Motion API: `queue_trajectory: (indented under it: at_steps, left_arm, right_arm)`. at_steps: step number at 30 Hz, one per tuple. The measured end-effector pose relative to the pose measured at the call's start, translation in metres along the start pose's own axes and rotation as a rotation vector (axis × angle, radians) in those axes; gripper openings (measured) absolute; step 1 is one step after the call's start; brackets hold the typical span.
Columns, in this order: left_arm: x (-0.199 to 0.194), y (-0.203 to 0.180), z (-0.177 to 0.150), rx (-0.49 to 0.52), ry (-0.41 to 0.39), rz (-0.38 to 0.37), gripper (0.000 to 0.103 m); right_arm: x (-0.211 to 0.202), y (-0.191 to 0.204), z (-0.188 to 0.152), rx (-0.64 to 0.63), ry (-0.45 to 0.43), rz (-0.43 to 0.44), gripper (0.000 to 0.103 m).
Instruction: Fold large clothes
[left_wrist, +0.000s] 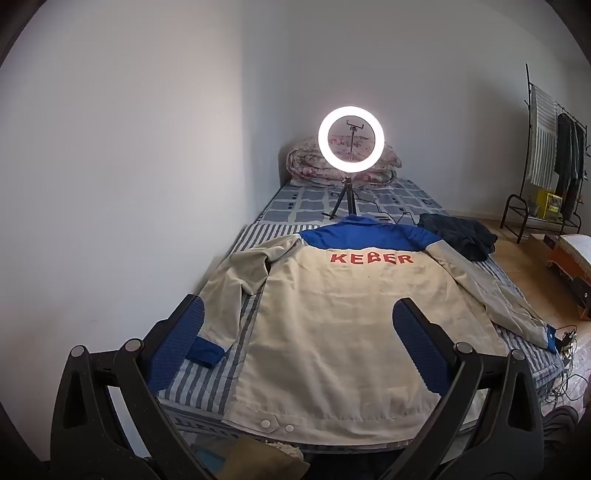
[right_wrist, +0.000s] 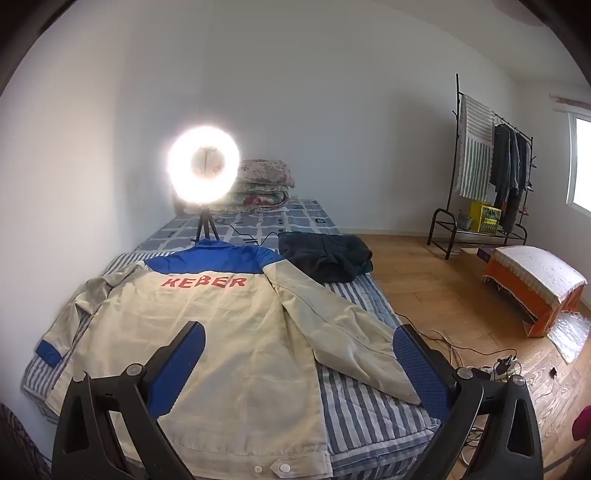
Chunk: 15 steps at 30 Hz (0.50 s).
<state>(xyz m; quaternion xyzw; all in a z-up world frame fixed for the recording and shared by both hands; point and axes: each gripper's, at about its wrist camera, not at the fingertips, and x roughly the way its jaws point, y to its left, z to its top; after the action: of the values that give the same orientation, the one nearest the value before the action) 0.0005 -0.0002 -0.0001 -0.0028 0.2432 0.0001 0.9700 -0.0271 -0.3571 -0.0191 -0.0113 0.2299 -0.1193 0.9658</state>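
Observation:
A cream work jacket (left_wrist: 325, 325) (right_wrist: 229, 332) with a blue yoke and red lettering lies back-up on the striped bed, sleeves spread to both sides, hem toward me. My left gripper (left_wrist: 301, 314) hangs above the jacket's lower back, open, nothing between its blue pads (left_wrist: 177, 347). My right gripper (right_wrist: 301, 336) is open too, above the jacket's right side and right sleeve (right_wrist: 347, 332), holding nothing. The left sleeve (left_wrist: 240, 277) is bent, with its blue cuff (left_wrist: 207, 352) lying on the sheet.
A lit ring light (left_wrist: 351, 140) (right_wrist: 203, 166) on a small tripod stands behind the collar. A dark folded garment (left_wrist: 458, 234) (right_wrist: 325, 256) lies at the bed's right edge. A folded quilt (left_wrist: 306, 166), a clothes rack (right_wrist: 487, 177), an orange stool (right_wrist: 535, 291) and floor cables (right_wrist: 498, 363) are around.

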Motion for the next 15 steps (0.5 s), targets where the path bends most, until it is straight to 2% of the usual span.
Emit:
queue_trajectory:
  at_steps: [15]
  left_arm:
    - [-0.0011,0.0077,0.0038,-0.006,-0.023,0.000,0.103]
  right_arm:
    - [-0.0056,0.0023,-0.0032,-0.033,-0.010,-0.031,0.103]
